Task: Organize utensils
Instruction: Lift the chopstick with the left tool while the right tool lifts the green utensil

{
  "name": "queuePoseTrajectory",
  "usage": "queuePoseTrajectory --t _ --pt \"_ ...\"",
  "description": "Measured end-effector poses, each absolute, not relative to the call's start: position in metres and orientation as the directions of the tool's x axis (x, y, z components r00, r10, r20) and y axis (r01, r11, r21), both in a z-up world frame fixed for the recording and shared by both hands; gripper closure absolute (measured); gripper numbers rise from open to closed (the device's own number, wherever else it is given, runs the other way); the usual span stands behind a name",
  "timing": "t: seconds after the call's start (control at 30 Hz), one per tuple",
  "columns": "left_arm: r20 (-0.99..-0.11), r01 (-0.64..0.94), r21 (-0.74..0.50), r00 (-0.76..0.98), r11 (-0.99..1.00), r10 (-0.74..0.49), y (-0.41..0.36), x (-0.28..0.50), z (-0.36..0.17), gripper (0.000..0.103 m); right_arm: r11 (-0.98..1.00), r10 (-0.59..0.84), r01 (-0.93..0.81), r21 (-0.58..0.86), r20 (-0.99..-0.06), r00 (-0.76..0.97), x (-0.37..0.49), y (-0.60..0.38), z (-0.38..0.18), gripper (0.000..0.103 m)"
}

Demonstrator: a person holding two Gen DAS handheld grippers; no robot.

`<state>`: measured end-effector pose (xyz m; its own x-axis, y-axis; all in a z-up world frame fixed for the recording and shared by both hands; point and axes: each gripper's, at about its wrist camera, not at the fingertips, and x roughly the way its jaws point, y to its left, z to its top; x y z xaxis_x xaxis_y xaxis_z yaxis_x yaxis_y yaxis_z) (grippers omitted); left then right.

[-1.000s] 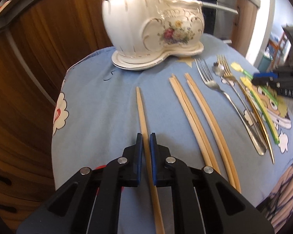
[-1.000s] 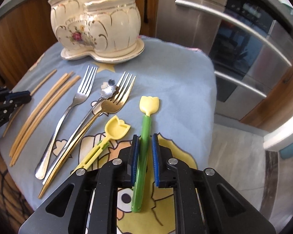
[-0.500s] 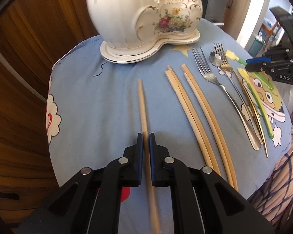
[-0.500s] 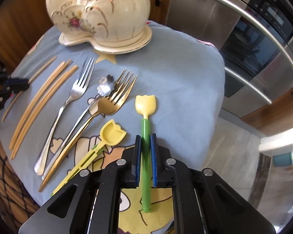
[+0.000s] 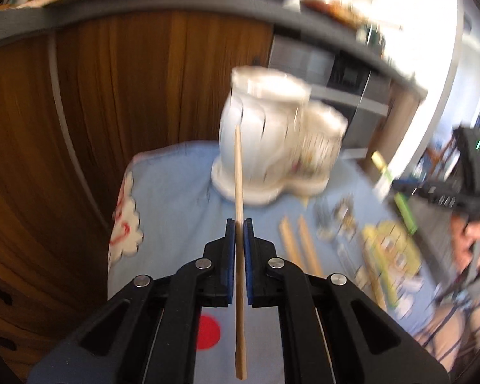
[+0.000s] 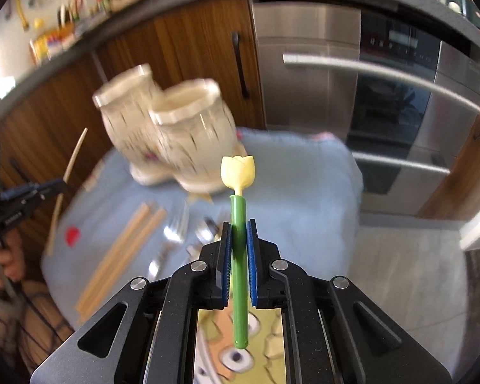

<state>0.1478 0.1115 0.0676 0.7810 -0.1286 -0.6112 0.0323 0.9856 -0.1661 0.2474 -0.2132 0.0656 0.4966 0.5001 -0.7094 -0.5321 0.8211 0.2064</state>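
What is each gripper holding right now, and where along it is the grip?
The left gripper clamps a wooden chopstick around mid-length. The right gripper clamps the green-handled tulip spoon on its handle, below the yellow head.
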Motion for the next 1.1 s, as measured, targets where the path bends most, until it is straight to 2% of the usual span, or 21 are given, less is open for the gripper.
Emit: queuePoseTrajectory --t 0.23,0.37,0.43,0.63,0.67,0.77,0.8,0.9,1.1 --pt "-0.399 0.049 -0.234 0.906 0.971 -0.142 0.110 0.148 0.107 0.098 0.779 0.626 -0.520 0.351 -0.490 0.607 0.253 -0.209 0.091 0.093" --pt "-0.336 0.053 -0.195 0.934 0.979 -0.118 0.100 0.166 0.124 0.098 0.740 0.671 -0.527 0.418 -0.395 0.628 0.265 -0.199 0.095 0.093" --pt "-0.368 0.036 -0.175 0.925 0.984 -0.100 0.098 0.179 0.126 0.103 0.731 0.679 -0.531 0.429 -0.373 0.632 0.270 -0.192 0.094 0.093" --pt "-0.495 -0.008 -0.195 0.864 0.981 -0.091 0.114 0.205 0.085 0.103 0.688 0.716 -0.544 0.481 -0.329 0.616 0.277 -0.187 0.085 0.093" --pt "-0.529 -0.025 -0.225 0.843 0.974 -0.100 0.120 0.210 0.076 0.100 0.686 0.719 -0.548 0.480 -0.332 0.610 0.277 -0.185 0.085 0.093" --pt "-0.608 -0.050 -0.244 0.786 0.968 -0.113 0.128 0.221 0.050 0.077 0.692 0.715 -0.560 0.455 -0.333 0.614 0.274 -0.181 0.085 0.093" --pt "-0.632 -0.061 -0.232 0.768 0.971 -0.102 0.128 0.224 0.043 0.074 0.694 0.714 -0.562 0.451 -0.328 0.618 0.272 -0.181 0.087 0.093" --pt "-0.673 -0.062 -0.206 0.734 0.977 -0.096 0.123 0.231 0.030 0.070 0.687 0.719 -0.569 0.451 -0.316 0.618 0.267 -0.182 0.089 0.093" --pt "-0.743 -0.034 -0.107 0.667 0.994 -0.057 0.103 0.241 0.010 0.070 0.685 0.721 -0.568 0.455 -0.317 0.616 0.265 -0.186 0.088 0.093"
